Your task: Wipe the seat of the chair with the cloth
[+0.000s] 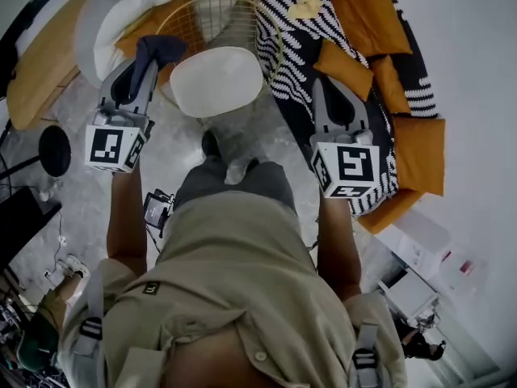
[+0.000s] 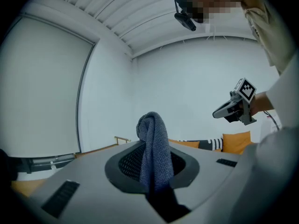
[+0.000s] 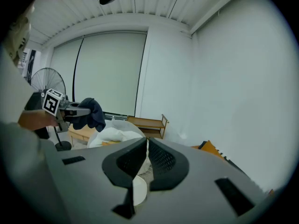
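A chair with a white seat (image 1: 216, 80) and a gold wire back (image 1: 212, 16) stands ahead of me on the floor. My left gripper (image 1: 153, 51) is held up at the seat's left edge, shut on a dark blue cloth (image 2: 153, 148) that sticks up from between its jaws. The cloth (image 3: 91, 113) also shows in the right gripper view, hanging from the left gripper. My right gripper (image 1: 333, 95) hovers to the right of the chair, over the striped bedding. Its jaws stand almost together with nothing between them.
A bed with a black-and-white striped cover (image 1: 299, 31) and orange cushions (image 1: 367, 10) lies to the right. White bedding (image 1: 113, 6) is piled behind the chair. A black fan (image 1: 55, 149) stands at the left. A wooden shelf (image 3: 147, 123) sits by the far wall.
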The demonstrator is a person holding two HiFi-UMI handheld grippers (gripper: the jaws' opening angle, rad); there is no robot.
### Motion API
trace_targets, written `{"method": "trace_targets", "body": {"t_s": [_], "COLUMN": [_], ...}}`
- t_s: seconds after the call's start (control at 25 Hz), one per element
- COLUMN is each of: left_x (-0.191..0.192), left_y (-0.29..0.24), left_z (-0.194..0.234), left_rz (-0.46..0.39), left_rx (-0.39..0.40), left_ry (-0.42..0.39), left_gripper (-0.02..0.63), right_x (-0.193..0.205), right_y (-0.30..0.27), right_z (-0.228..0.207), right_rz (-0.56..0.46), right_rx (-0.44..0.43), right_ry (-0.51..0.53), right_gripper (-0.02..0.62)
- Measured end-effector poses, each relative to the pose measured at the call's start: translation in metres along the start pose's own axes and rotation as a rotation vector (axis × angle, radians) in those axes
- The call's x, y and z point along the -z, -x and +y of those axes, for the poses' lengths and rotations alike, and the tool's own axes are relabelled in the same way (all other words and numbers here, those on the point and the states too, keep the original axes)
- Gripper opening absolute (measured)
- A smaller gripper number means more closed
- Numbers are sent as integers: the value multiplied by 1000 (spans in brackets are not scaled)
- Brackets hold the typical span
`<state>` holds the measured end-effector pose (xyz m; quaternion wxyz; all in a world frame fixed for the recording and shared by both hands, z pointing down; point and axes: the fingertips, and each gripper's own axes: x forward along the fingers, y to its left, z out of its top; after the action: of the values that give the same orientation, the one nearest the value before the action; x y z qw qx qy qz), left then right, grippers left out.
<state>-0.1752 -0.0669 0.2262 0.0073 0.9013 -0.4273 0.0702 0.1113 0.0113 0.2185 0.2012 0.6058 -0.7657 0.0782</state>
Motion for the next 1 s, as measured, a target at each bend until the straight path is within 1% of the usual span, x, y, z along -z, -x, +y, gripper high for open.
{"method": "trace_targets", "body": {"t_s": [0.08,0.16,0.28,0.48,0.6,0.72,0.84,1.0], "left_x": [20,36,58,115,161,216,272,348], "left_y": [-21,-42,-75,-119,-139,-163,-187,-225], "left_z": [1,3,7,5,3,2,-9,-29], "left_rz": [32,52,80,185,258,337,405,464], "left_rx": [28,38,38,31,-1,-38,-69,-99], "left_ry": [8,15,17,-5,10,43,76,104], "left_gripper": [72,71,72,71,72,71,71,71], "right_x": [14,26,43,83,116,154,193,247], "right_y": [-7,-19,-42,-74,-92,-109,-116,-125], "right_z": [-5,-17,-36,-52,-59,-67,-75,-94], "right_rz": [39,55,54,86,126,189,258,337], "right_rx": [15,35,65,61,45,31,14,2], "right_ry": [-18,-32,-57,-95,-112,-142,-155,-149], "right_gripper": [26,26,26,28,27,27,27,28]}}
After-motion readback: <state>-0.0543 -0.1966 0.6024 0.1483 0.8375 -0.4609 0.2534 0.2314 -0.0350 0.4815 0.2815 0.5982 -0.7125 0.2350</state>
